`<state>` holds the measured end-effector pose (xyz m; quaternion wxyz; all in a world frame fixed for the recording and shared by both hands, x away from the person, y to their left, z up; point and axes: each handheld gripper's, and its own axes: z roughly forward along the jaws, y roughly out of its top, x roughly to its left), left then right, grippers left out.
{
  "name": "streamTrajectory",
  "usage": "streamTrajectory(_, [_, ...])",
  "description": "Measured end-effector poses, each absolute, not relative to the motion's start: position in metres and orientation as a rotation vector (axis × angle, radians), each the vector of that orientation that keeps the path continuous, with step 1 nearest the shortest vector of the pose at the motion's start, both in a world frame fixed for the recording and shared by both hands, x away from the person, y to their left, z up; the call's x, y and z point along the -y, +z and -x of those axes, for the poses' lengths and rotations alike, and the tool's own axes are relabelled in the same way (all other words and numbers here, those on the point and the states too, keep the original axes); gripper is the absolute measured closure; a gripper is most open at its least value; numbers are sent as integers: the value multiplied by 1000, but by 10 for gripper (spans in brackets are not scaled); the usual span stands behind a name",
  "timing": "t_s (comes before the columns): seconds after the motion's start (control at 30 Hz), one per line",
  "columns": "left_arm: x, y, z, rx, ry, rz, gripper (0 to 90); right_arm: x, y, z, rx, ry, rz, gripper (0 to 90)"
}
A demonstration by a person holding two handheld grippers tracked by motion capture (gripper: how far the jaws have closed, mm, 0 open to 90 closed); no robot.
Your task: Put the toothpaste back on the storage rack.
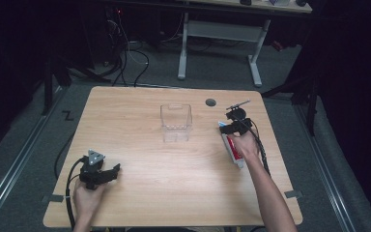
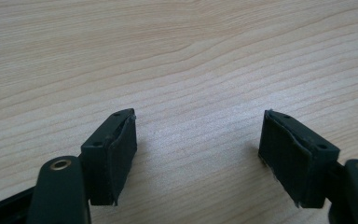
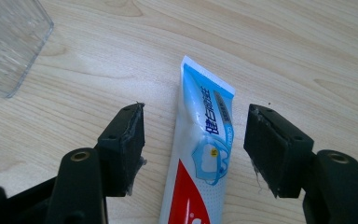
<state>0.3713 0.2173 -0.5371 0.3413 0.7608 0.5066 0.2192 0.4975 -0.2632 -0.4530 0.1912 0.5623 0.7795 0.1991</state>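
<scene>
While your right gripper (image 3: 193, 149) hangs over the toothpaste tube (image 3: 200, 154), its jaws stand spread wide, one on each side of the tube and neither pad pressing on it, so the tube is released; in the high view the tube (image 1: 234, 149) lies flat on the tabletop (image 1: 174, 164) near the right edge, about halfway along it, its crimped blue-and-white end pointing toward the far edge and its red part toward you; your right hand (image 1: 246, 145) covers part of it; your left gripper (image 1: 107, 173) rests near the front left corner of the tabletop, well apart from the tube; in the left gripper view its jaws are parted with bare wood between them, grasping nothing; a clear plastic box (image 1: 176, 123) stands upright near the middle of the tabletop, toward the far edge, to the left of the tube; its corner shows in the right gripper view at the upper left (image 3: 9, 42).
</scene>
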Motion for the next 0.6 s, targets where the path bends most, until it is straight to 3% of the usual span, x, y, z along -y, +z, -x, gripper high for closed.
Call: streamTrajectory(0.6, [-216,-537,-371,-1298,565,-1988,278,265,-477,-512,-2207,443,-1680,359])
